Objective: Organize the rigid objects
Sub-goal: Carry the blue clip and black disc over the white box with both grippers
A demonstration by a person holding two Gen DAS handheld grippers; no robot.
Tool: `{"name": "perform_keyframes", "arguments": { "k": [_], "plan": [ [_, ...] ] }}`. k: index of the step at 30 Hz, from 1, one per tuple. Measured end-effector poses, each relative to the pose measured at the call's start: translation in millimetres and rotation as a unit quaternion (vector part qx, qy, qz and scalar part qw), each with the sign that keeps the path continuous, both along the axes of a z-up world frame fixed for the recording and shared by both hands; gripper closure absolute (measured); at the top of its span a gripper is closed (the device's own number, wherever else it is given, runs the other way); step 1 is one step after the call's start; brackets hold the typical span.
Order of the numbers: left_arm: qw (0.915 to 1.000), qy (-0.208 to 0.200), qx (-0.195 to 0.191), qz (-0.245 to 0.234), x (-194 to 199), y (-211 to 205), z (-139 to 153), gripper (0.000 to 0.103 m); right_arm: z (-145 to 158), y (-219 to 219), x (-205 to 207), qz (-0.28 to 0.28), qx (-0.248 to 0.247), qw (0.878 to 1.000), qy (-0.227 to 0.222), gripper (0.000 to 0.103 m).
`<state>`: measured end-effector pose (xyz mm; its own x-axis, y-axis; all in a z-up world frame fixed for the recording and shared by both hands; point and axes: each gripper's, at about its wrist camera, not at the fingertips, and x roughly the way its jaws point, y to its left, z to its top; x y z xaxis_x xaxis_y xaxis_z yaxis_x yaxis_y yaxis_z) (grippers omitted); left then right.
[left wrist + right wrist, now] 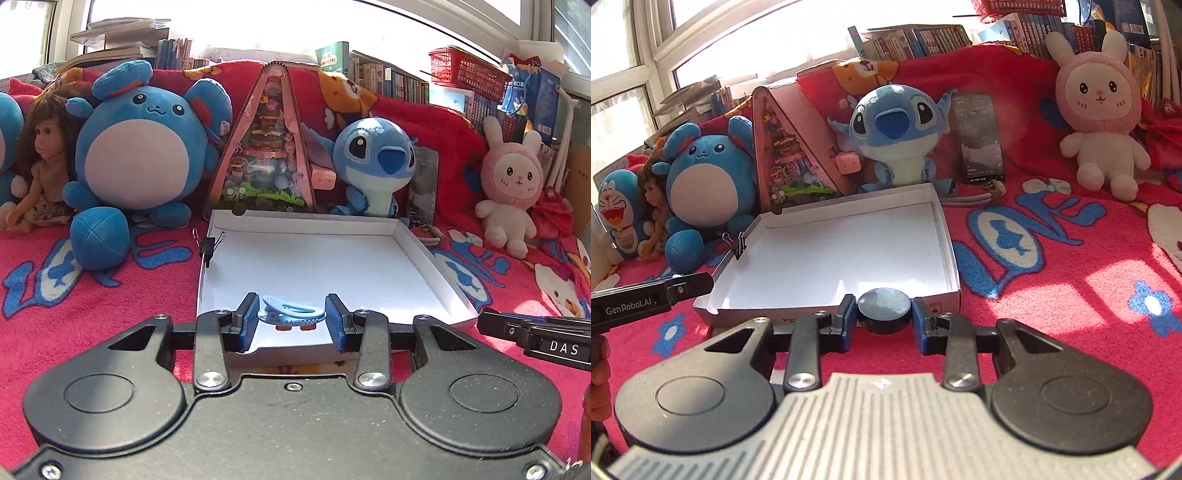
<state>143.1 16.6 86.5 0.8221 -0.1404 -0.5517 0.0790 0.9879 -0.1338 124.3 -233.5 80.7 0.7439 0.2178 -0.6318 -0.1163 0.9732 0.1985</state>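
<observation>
a fuzzy red cartoon-print blanket (1052, 266) under sunlit windows (624, 74) carries a shallow white cardboard tray (439, 273); the left gripper (291, 319) grasps a light blue plastic hair clip (291, 312), the right gripper (884, 314) a round black disc (884, 303).

— From where does the left camera look?

— From behind the left gripper (291, 319), low and close, facing along its fingers over the near edge of the white box (424, 251) toward the soft toys.

— And the right one?

— From behind the right gripper (884, 317), also close, at the box (951, 258) from its right corner. Both see the box, the blue toy (373, 155) (894, 129), and each other's gripper at the side.
</observation>
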Motion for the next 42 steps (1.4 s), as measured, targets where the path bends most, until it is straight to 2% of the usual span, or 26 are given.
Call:
{"name": "perform_keyframes", "arguments": {
  "k": [5, 10, 19, 28, 37, 40, 41, 42],
  "plan": [
    [0.9996, 0.026, 0.011, 0.010, 50.8, -2.1, -7.3, 0.066, 2.8, 3.5, 43.7, 0.015, -0.014, 0.999, 0.025, 0.065],
    [0.9989, 0.040, 0.025, 0.007, 76.8, -9.0, -29.1, 0.066, -7.4, 13.5, 74.1, 0.026, -0.029, 0.998, 0.041, 0.065],
    [0.9972, 0.066, 0.034, 0.013, 92.7, -18.7, -59.3, 0.066, -34.5, 25.6, 103.9, 0.017, -0.051, 0.996, 0.069, 0.065],
    [0.9956, 0.080, 0.041, 0.025, 95.4, -20.6, -71.6, 0.066, -52.2, 32.6, 118.2, 0.011, -0.055, 0.995, 0.083, 0.065],
    [0.9957, 0.074, 0.049, 0.025, 94.4, -22.8, -72.5, 0.065, -58.1, 36.8, 119.5, 0.013, -0.060, 0.995, 0.085, 0.065],
    [0.9957, 0.077, 0.042, 0.027, 93.9, -21.7, -70.8, 0.062, -56.3, 35.9, 117.6, 0.017, -0.054, 0.995, 0.080, 0.060],
    [0.9959, 0.078, 0.038, 0.027, 93.1, -20.8, -69.7, 0.058, -54.9, 34.5, 116.4, 0.016, -0.049, 0.996, 0.077, 0.049],
    [0.9960, 0.078, 0.034, 0.025, 92.0, -19.7, -68.0, 0.054, -53.3, 33.1, 115.0, 0.017, -0.043, 0.996, 0.074, 0.046]
  ]
}}
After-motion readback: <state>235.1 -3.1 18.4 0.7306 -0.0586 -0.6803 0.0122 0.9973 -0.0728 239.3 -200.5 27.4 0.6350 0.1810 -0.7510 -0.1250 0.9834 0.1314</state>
